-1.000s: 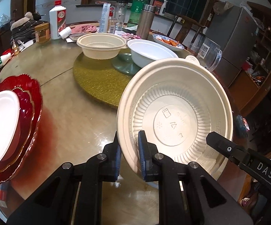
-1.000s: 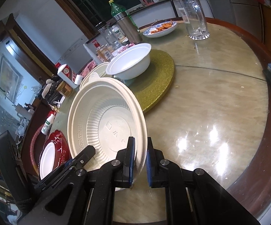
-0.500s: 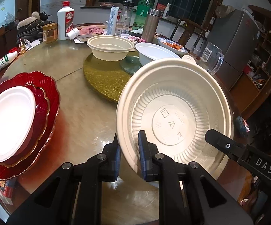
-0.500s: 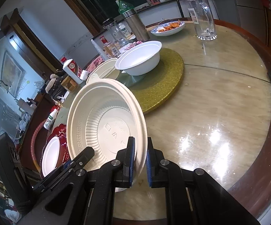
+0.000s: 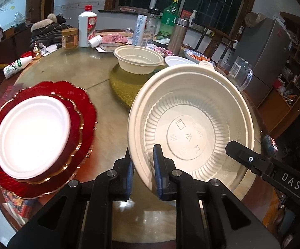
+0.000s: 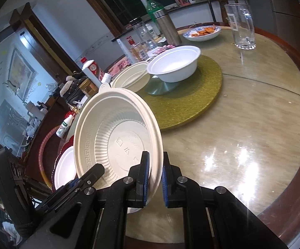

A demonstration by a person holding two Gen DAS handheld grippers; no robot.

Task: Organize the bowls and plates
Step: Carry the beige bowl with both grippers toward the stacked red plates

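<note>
A large cream plastic bowl (image 5: 191, 122) (image 6: 118, 137) hangs tilted above the round table, held from both sides. My left gripper (image 5: 142, 157) is shut on its left rim. On the opposite rim my right gripper (image 6: 156, 166) is shut too, and it shows in the left wrist view as black fingers (image 5: 245, 157) at the bowl's right. A white plate (image 5: 32, 132) (image 6: 63, 170) lies on stacked red scalloped plates (image 5: 81, 112) at the left. Farther back, a second cream bowl (image 5: 138, 60) (image 6: 131, 78) and a white bowl (image 6: 173, 63) stand on a gold mat (image 5: 125, 85) (image 6: 193, 99).
Bottles, a jar (image 5: 69, 38), a steel flask (image 5: 178, 34) (image 6: 167, 29) and a white liquor bottle (image 5: 87, 28) crowd the table's far side. A glass mug (image 6: 242, 26) and a dish of orange food (image 6: 202, 32) stand at the far right. Bare marble tabletop (image 6: 243, 137) lies right of the held bowl.
Both grippers have drawn back and up a little with the cream bowl. The red plate stack with the white plate has come further into the left wrist view.
</note>
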